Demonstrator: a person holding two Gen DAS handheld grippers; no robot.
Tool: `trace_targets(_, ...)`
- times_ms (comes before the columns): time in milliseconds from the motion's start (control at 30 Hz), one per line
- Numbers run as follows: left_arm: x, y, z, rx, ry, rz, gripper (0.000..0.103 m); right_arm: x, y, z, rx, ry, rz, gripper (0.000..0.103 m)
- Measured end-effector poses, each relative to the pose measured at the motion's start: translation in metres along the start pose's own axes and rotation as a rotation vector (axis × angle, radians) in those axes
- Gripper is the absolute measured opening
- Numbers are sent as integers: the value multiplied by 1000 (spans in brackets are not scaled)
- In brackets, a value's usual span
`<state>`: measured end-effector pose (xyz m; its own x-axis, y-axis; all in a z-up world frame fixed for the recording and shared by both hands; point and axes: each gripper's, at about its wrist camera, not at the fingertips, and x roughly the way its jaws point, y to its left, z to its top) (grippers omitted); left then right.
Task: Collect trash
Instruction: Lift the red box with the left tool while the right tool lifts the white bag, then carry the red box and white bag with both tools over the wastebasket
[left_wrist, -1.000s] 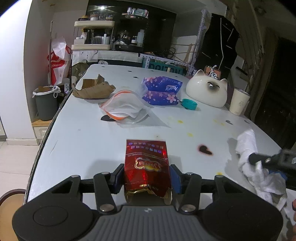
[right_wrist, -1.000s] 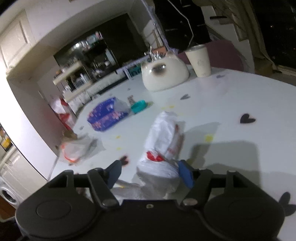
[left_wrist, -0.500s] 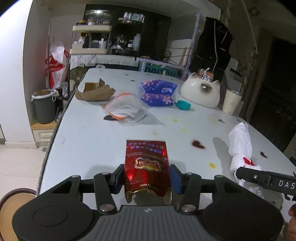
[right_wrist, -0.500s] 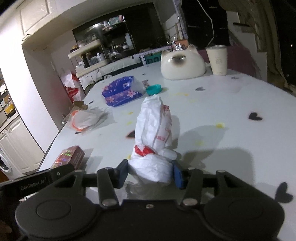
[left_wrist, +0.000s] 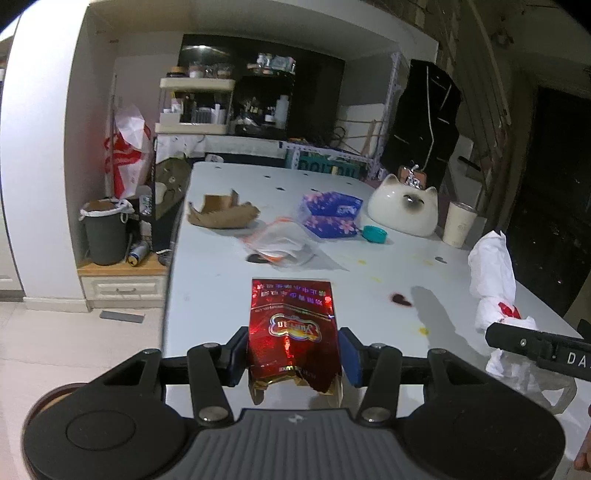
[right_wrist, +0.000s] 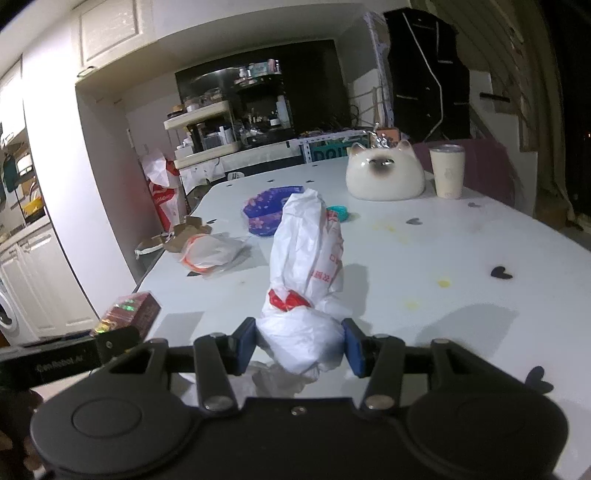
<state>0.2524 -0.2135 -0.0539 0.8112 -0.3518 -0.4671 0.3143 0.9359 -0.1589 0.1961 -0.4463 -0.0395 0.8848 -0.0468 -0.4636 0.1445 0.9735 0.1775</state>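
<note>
A shiny red foil snack packet (left_wrist: 291, 321) is pinched between the blue pads of my left gripper (left_wrist: 293, 354) and held up over the near edge of the white table (left_wrist: 221, 295). My right gripper (right_wrist: 299, 343) is shut on the knotted lower end of a white plastic bag (right_wrist: 306, 251) with red print, which stands upright above the table. In the left wrist view the same bag (left_wrist: 493, 273) shows at the right with a right gripper finger (left_wrist: 535, 343) beside it. The right wrist view has the red packet (right_wrist: 129, 310) at its lower left.
On the table lie torn brown cardboard (left_wrist: 221, 216), a clear bag with an orange rim (left_wrist: 284, 245), purple flowered packs (left_wrist: 330, 214), a teal lid (left_wrist: 375, 233), a white cat-shaped ornament (left_wrist: 404, 214) and a cup (left_wrist: 460, 227). A grey lined bin (left_wrist: 105, 232) stands on the floor at the left.
The right gripper closed on the white bag, rolled level and raised it upright. Both grippers drew back and upward from the table, and the red packet stayed in the left grip.
</note>
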Motion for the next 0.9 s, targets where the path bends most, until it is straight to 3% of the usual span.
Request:
trace_targets(467, -58, 54, -2, -3, -50, 44, 51, -17, 67, -7, -81, -12, 38, 50)
trace_targets(900, -87, 132, -9, -52, -46, 151, 51, 6, 146, -15, -129, 25, 148, 50)
